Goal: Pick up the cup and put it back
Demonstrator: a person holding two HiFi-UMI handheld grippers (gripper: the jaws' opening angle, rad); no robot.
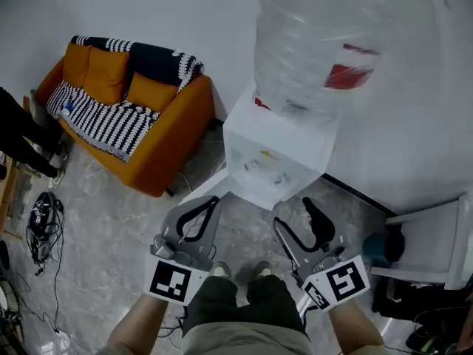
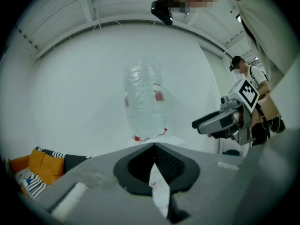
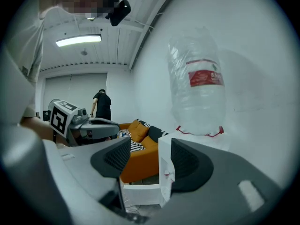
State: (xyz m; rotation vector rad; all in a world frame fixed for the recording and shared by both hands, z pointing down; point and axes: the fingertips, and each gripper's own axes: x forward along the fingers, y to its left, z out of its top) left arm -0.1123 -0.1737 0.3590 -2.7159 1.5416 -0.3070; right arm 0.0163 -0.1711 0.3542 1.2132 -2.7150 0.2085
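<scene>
While the left gripper point(image 1: 216, 199) shows jaws together on nothing and the right gripper point(image 1: 294, 213) jaws apart and empty, a white dispenser point(image 1: 295, 143) sits just ahead of both, small shapes point(image 1: 252, 166) on its front too blurred to call a cup, its upturned clear bottle point(image 1: 325, 43) cut off above, contents unreadable.

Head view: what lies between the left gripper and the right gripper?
The person's two shoes and dark trouser legs, over grey marbled floor, lie between the left gripper and the right gripper. The head view shows it.
</scene>
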